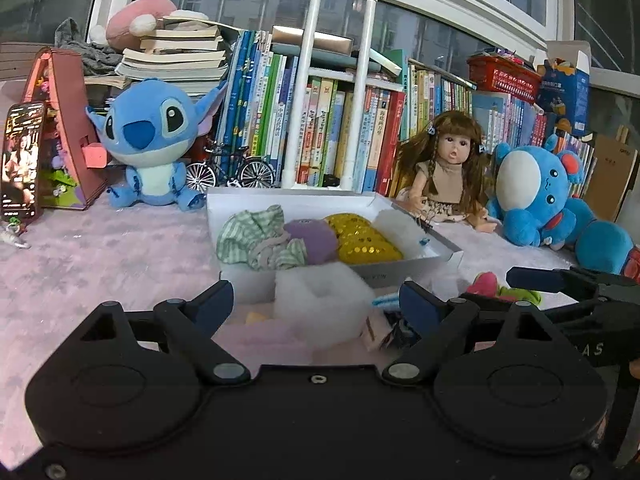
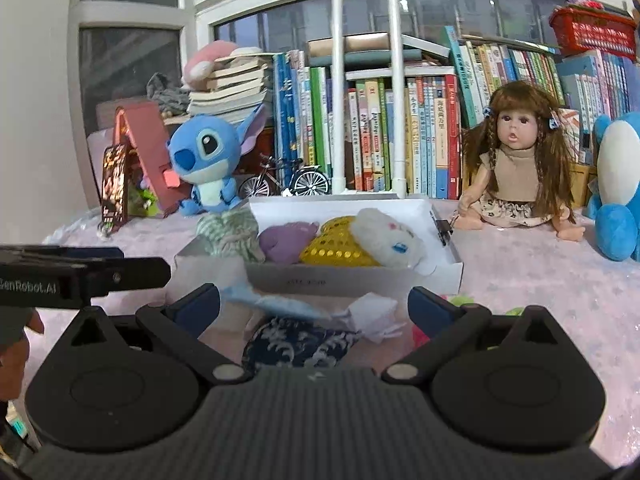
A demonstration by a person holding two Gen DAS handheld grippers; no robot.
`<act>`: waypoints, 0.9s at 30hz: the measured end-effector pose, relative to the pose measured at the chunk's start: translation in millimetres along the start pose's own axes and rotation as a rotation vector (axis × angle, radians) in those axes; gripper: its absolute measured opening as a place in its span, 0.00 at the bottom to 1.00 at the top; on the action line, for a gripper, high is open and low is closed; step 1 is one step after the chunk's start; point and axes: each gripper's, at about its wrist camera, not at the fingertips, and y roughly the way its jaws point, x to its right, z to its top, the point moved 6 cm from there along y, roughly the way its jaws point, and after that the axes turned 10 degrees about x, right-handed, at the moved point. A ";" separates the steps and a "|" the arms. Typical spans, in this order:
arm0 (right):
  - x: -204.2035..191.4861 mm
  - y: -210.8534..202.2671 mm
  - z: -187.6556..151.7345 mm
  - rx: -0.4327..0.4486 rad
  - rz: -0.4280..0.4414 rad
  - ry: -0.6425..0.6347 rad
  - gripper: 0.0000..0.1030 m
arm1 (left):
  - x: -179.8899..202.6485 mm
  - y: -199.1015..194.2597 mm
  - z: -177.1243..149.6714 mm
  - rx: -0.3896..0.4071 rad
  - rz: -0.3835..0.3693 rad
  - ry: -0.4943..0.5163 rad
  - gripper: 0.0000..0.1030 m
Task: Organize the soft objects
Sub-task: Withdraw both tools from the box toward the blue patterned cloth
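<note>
Straight ahead beyond the fingertips, a row of upright books (image 1: 340, 128) lines the window sill, with a white pipe frame (image 1: 340, 80) standing before it. Ahead to the left sit a model bicycle (image 1: 230, 168), a lit phone (image 1: 22, 160) and a pink toy house (image 1: 68, 128). Ahead to the right, a red basket (image 1: 504, 72) tops the books.

Soft, cool daylight comes through the windows (image 1: 248, 4) behind the books (image 2: 384, 132), leaving both views fairly dim with weak shadows on the pink blanket (image 1: 100, 248). Fisheye bending curves the window frames and darkens the corners. Items nearest the lenses, such as the white fluffy piece (image 1: 320, 300), look blurred, perhaps out of focus, and the phone screen (image 1: 22, 156) glows bright.
</note>
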 end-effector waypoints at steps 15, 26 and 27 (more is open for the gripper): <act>-34.2 -2.2 -27.0 -0.047 0.038 -0.134 1.00 | -17.1 -7.3 -26.2 -0.049 0.045 -0.009 0.87; -42.2 7.0 -40.3 -0.102 0.002 -0.182 1.00 | -22.0 -0.5 -38.3 -0.083 0.077 -0.027 0.86; -42.1 7.7 -40.3 -0.105 -0.002 -0.179 1.00 | -22.6 0.2 -38.9 -0.085 0.078 -0.031 0.86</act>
